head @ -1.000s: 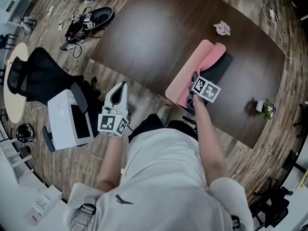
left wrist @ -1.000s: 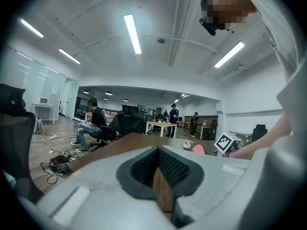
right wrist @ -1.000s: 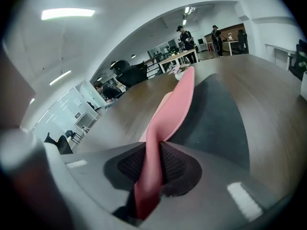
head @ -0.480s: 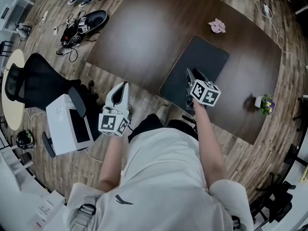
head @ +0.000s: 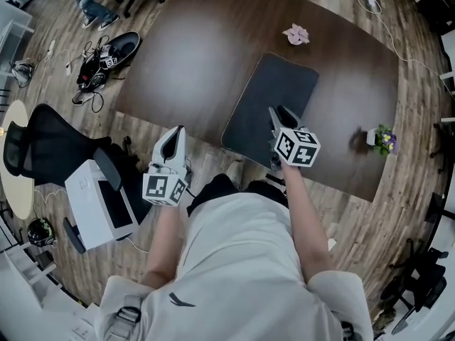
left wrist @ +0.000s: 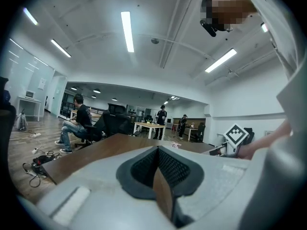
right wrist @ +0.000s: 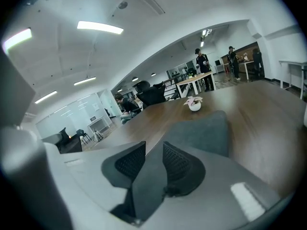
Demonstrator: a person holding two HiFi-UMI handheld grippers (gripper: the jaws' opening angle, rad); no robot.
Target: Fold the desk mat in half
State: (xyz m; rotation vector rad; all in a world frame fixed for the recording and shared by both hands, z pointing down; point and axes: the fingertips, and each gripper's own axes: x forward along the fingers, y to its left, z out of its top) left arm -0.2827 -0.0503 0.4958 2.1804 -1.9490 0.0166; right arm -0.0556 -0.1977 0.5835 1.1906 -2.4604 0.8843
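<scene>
Desk mat (head: 264, 98) under empty, just-narrowed right tongs (head: 278, 112)

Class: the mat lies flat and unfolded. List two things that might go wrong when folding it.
1. The mat lies near the table edge; a tug might slide it off.
2. The pink flower stands just past its far edge; an overshot fold might knock it.

Table (head: 192, 55) left half: bare, free passage.
Far edge: pink flower pot (head: 296, 34), just beyond desk mat (head: 274, 98).
Right edge: small plant (head: 384, 139), apart from mat.
Floor left: office chair (head: 50, 148), white box (head: 96, 197).
</scene>
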